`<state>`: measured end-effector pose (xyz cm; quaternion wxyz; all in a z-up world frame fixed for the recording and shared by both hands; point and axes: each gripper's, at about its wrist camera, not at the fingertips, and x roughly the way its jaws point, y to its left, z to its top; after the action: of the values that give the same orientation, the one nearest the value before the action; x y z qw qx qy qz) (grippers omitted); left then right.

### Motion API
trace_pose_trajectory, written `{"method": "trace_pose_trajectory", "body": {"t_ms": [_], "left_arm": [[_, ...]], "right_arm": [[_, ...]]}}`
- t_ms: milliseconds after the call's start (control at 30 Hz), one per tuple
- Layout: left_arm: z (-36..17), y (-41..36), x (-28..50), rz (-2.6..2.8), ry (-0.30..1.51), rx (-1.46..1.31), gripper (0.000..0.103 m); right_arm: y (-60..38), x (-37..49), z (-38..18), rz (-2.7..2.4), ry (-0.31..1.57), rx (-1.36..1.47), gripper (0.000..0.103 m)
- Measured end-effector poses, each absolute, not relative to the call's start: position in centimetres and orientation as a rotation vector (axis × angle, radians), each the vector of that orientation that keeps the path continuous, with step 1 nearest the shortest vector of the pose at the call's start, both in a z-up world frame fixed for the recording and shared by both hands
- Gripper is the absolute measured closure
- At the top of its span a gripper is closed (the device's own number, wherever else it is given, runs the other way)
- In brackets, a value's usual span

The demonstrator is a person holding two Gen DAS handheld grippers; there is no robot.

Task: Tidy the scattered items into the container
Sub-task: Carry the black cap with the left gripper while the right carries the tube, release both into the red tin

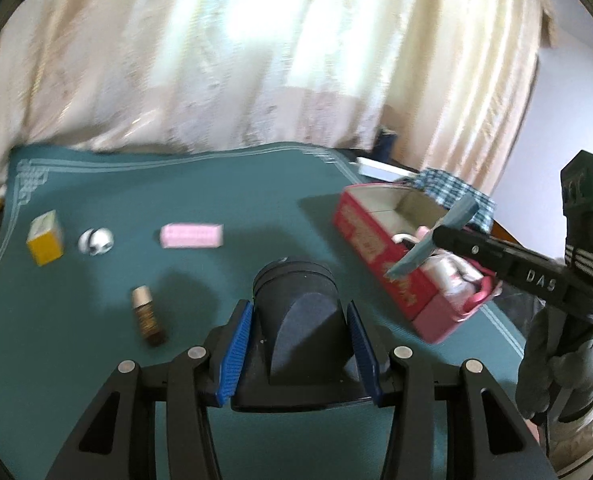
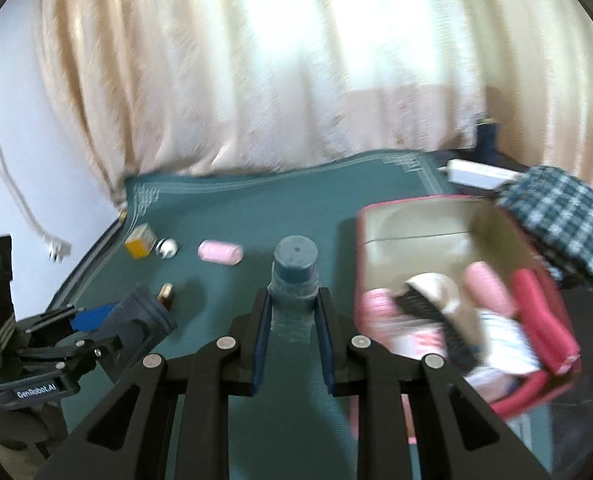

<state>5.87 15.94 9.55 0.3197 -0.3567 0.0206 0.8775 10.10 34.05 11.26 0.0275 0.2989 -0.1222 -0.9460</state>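
Observation:
My left gripper [image 1: 298, 320] is shut on a dark rounded case [image 1: 296, 312], held above the green table; it also shows in the right wrist view [image 2: 136, 312]. My right gripper [image 2: 293, 300] is shut on a clear bottle with a blue cap [image 2: 295, 276], held left of the red box [image 2: 380, 236]. In the left wrist view that bottle [image 1: 436, 240] hangs over the red box [image 1: 376, 248], which holds pink and white items. On the table lie a pink pack [image 1: 191, 236], a black-and-white ball [image 1: 95, 241], a yellow box [image 1: 45, 242] and a small brown bottle [image 1: 146, 316].
A checked cloth [image 2: 564, 216] lies behind the red box at the table's right edge. A white flat box [image 2: 480, 172] sits at the far right corner. Curtains hang behind the table. A white cable [image 2: 52, 244] hangs at the left.

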Motion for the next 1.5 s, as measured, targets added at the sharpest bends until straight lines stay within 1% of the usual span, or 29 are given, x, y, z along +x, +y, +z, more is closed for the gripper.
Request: {"method": "trace_pose_trajectory", "body": {"t_ms": [167, 367, 633, 967, 1033, 1067, 1100, 1267, 1500], "left_arm": [[10.5, 19.5, 6.3, 2.242, 0.091, -0.901, 0.053], [11.3, 23.6, 6.7, 2.169, 0.103, -0.874, 0.053], [11.9, 29.3, 6.2, 2.087, 0.133, -0.856, 0.053], [11.5, 33.5, 3.5, 2.064, 0.091, -0.883, 0.053], [11.2, 33.9, 2.8, 2.054, 0.057, -0.907, 0.049], [11.1, 34.1, 2.5, 2.056, 0.047, -0.916, 0.035], [11.0, 34.2, 2.3, 2.057, 0.036, -0.92, 0.026], [10.6, 34.0, 2.0, 2.064, 0.032, -0.92, 0.026], [10.7, 32.2, 2.0, 2.095, 0.008, -0.926, 0.026]], "right_arm": [[38.5, 12.1, 12.3, -3.02, -0.451, 0.882, 0.079], [43.0, 13.3, 11.7, -3.071, -0.568, 0.921, 0.079], [45.5, 13.1, 10.9, -3.073, -0.586, 0.969, 0.079], [46.9, 11.4, 9.8, -3.027, -0.631, 1.014, 0.079], [47.3, 11.2, 9.6, -3.023, -0.656, 1.011, 0.079], [47.5, 11.1, 9.5, -3.023, -0.67, 1.015, 0.078], [47.7, 11.0, 9.4, -3.021, -0.681, 1.019, 0.078], [48.4, 10.6, 8.7, -3.016, -0.706, 1.035, 0.078], [47.7, 10.2, 8.6, -3.012, -0.686, 1.03, 0.078]]}}
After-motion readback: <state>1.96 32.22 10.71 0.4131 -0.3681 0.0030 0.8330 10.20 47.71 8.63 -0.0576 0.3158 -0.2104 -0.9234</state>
